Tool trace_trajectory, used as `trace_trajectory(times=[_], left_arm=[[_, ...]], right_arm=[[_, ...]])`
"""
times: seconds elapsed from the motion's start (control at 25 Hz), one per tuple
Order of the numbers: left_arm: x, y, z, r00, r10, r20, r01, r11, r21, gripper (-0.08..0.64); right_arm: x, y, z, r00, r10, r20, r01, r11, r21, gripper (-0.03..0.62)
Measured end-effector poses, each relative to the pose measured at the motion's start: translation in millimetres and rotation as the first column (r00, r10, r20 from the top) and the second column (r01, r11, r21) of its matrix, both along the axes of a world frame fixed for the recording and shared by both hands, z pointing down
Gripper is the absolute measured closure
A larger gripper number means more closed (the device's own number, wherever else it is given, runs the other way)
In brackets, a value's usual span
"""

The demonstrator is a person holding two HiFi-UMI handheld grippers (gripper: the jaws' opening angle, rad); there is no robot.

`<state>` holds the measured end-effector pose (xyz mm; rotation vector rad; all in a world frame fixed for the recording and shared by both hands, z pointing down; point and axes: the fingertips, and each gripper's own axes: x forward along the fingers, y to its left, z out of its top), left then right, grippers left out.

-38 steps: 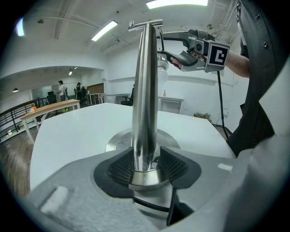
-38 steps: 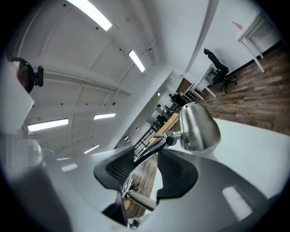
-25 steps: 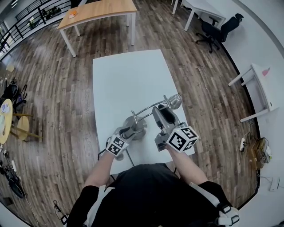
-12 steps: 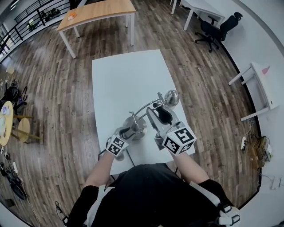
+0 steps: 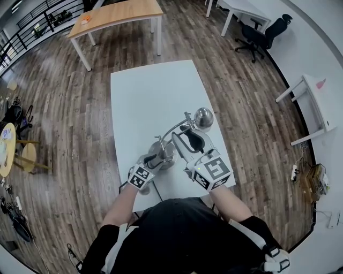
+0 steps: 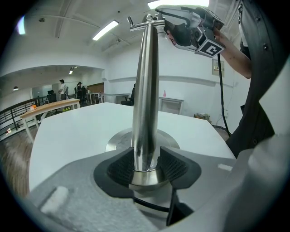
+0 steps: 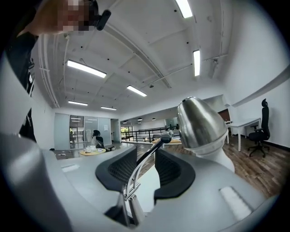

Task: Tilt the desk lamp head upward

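Note:
A chrome desk lamp stands on the white table (image 5: 144, 91), with a round base (image 5: 167, 152), an upright post (image 6: 145, 86), a thin arm (image 7: 147, 158) and a dome head (image 5: 203, 118) (image 7: 201, 124). My left gripper (image 5: 154, 159) (image 6: 145, 165) is shut on the post just above the base collar. My right gripper (image 5: 185, 140) (image 7: 146, 167) is held level up at the arm. Its jaws have just been closing and stand apart with the thin arm between them, which lies along the left pad with a gap on the other side. The head sits just beyond the fingertips.
The lamp stands near the table's near edge, close to the person's body. Around the table are wood floor, a wooden table (image 5: 118, 13) at the back, an office chair (image 5: 262, 35) and a white desk (image 5: 316, 104) on the right.
The right gripper has rolled and shifted left and up. The lamp head has moved with it, up and leftward in the head view. The left gripper has stayed on the post.

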<state>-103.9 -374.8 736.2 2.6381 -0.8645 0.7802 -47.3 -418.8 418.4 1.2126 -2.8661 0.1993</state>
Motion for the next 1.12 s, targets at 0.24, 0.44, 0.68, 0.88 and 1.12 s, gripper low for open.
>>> trace_trajectory(times=[0.24,0.44,0.68,0.88,1.12], left_arm=[[-0.1,-0.7,0.3,1.000,-0.001,-0.007,0.001,1.000,-0.002,0.376],[1.0,0.6,3.7,1.000,-0.006,-0.019,0.005,1.000,-0.008,0.376],[1.3,-1.1,-0.7,1.000,-0.003,-0.022,0.003,1.000,-0.001,0.377],[1.0,0.7,0.1,1.000,-0.003,-0.014,0.003,1.000,-0.010,0.377],[2.8,0.7,-0.9,1.000,-0.005,-0.015,0.005,1.000,0.000,0.377]], right_arm=[[-12.3,4.0,-5.0,0.998,-0.027,-0.051,0.029,0.998,0.048,0.472],[-18.9,6.3,-8.8,0.997,-0.041,-0.062,0.045,0.997,0.058,0.480],[-28.8,10.3,-13.1,0.993,-0.070,-0.096,0.078,0.994,0.082,0.488],[-38.5,15.1,-17.7,0.987,-0.098,-0.125,0.108,0.991,0.079,0.502],[-48.3,21.8,-21.7,0.986,-0.132,-0.100,0.140,0.987,0.081,0.509]])
